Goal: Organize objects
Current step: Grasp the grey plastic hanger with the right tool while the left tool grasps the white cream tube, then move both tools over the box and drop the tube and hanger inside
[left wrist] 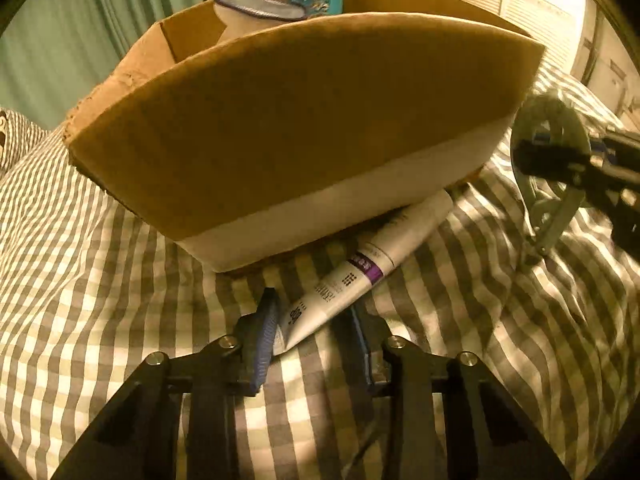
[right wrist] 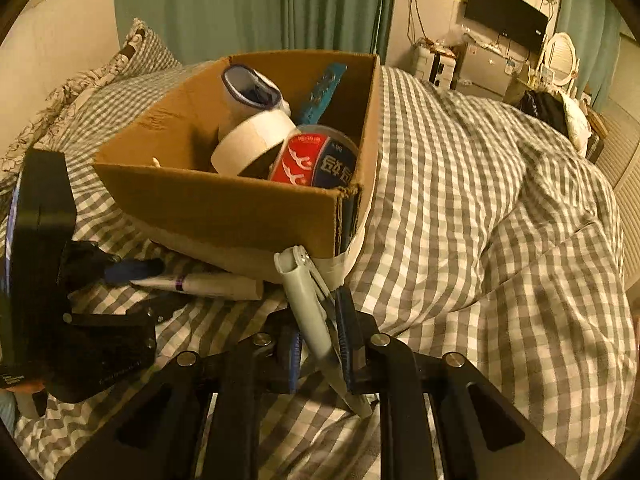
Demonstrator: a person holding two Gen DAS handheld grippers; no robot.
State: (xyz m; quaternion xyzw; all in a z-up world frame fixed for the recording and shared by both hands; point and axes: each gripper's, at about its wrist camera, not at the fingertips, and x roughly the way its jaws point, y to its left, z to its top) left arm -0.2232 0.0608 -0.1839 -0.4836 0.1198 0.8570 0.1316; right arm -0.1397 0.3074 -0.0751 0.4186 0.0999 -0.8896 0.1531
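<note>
A brown cardboard box [left wrist: 304, 120] sits on the checked bed cover; it also shows in the right wrist view [right wrist: 224, 204]. It holds a masking tape roll [right wrist: 252, 140], a red and blue tin [right wrist: 320, 160], a white cup-like pouch [right wrist: 248, 92] and a teal packet [right wrist: 324, 88]. A white tube with a purple band [left wrist: 360, 272] lies beside the box's bottom edge. My left gripper [left wrist: 314, 320] has its fingers either side of the tube's flat end, touching it. My right gripper [right wrist: 320, 344] is shut on a grey folding tool [right wrist: 308, 300] beside the box corner.
The grey and white checked duvet [right wrist: 480, 208] covers the bed, rumpled at the right. A pillow [right wrist: 132, 56] and green curtains [right wrist: 248, 4] lie behind the box. A TV [right wrist: 504, 16] and small furniture stand at the far wall.
</note>
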